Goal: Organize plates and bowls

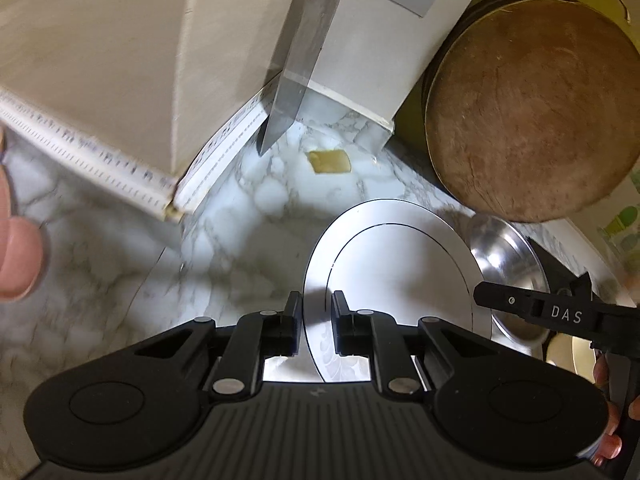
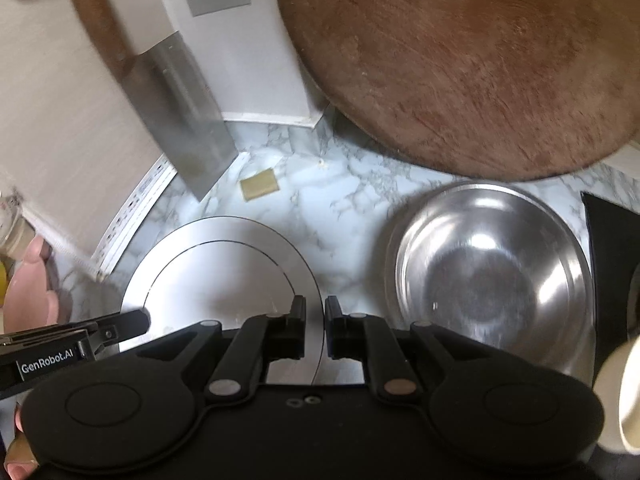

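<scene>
A white plate [image 1: 400, 272] with a thin dark ring is held between both grippers above the marble counter [image 1: 248, 208]. My left gripper [image 1: 316, 300] is shut on the plate's left rim. My right gripper [image 2: 315, 305] is shut on the plate's [image 2: 224, 272] right rim. The right gripper's finger also shows at the right of the left wrist view [image 1: 532, 304], and the left gripper at the left of the right wrist view [image 2: 100, 328]. A steel bowl [image 2: 492, 280] sits on the counter to the right of the plate; it also shows in the left wrist view [image 1: 508, 256].
A round wooden cutting board [image 2: 460, 60] leans at the back right. A cleaver [image 2: 188, 112] hangs against the wall at the back left. A pink dish [image 1: 20, 256] is at the far left. A cream bowl [image 2: 624, 400] is at the right edge. A yellowish patch [image 2: 260, 185] marks the counter.
</scene>
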